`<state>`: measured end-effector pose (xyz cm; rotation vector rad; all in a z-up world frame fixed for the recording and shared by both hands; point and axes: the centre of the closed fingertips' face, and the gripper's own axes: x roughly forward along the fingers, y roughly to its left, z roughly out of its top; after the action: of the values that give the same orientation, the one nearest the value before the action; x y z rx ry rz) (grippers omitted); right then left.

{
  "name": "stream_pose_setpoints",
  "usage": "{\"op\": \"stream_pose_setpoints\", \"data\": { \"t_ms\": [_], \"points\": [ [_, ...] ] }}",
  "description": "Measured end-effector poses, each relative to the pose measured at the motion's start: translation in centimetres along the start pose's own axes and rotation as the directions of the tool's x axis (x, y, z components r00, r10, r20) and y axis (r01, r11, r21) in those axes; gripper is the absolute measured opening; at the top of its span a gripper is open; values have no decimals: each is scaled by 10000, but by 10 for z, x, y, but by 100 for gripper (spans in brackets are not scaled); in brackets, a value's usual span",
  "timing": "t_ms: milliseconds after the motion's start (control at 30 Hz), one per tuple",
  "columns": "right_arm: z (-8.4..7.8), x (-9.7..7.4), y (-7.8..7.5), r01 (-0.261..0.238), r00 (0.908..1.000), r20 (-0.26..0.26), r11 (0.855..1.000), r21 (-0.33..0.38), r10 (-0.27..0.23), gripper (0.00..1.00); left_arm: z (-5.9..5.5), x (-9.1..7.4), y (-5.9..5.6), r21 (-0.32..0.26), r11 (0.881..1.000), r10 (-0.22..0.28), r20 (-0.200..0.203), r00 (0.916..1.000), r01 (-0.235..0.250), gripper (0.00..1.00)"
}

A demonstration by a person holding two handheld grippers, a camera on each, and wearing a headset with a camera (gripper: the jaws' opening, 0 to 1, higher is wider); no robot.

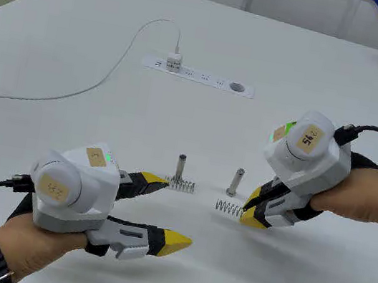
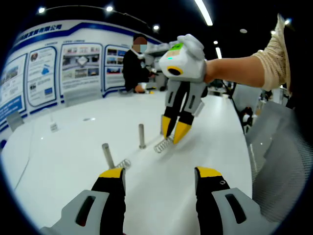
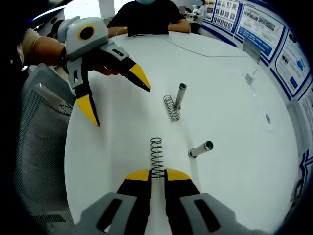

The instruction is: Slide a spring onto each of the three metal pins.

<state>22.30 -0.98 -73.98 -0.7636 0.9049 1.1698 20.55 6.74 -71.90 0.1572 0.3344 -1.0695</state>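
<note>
White tabletop [image 1: 62, 33] carries the work. The right gripper [image 1: 255, 215] sits low over it on the right, its yellow-tipped jaws pressed together on one end of a spring [image 1: 229, 208] — the coil sticks out leftward from the tips, about level, and whether it rests on the surface cannot be told. Just on the far side of that spring the right pin [image 1: 236, 181] stands upright, apart from the coil. To its left the left pin [image 1: 180, 165] also stands upright, and a second spring [image 1: 180, 183] lies on its side at that pin's foot. Nearer and further left, the left gripper [image 1: 176, 212] has its jaws spread wide with nothing between them, tips aimed right toward the pins — the far tip is close to the second spring but apart from it. Far across the table a power strip [image 1: 198, 76] lies flat with a white plug [image 1: 174, 60] in its left end, and a cable [image 1: 106, 73] curves away to the left. In the left gripper view a person [image 2: 133, 66] is at the table's far side, before a wall of posters [image 2: 49, 73].
</note>
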Motion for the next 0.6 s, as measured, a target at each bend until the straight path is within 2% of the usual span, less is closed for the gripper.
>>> {"op": "stream_pose_setpoints", "data": {
  "t_ms": [233, 600],
  "points": [
    [4, -7, 10, -108, 9999, 2, 9991, -420, 108, 11, 3, 7, -11, 243, 9986, -478, -9, 9989, 478, 52],
    [14, -10, 26, -443, 9990, 74, 9941, -992, 452, 11, 7, 15, -23, 663, 9932, -961, -42, 9954, 962, 43]
  ]
}}
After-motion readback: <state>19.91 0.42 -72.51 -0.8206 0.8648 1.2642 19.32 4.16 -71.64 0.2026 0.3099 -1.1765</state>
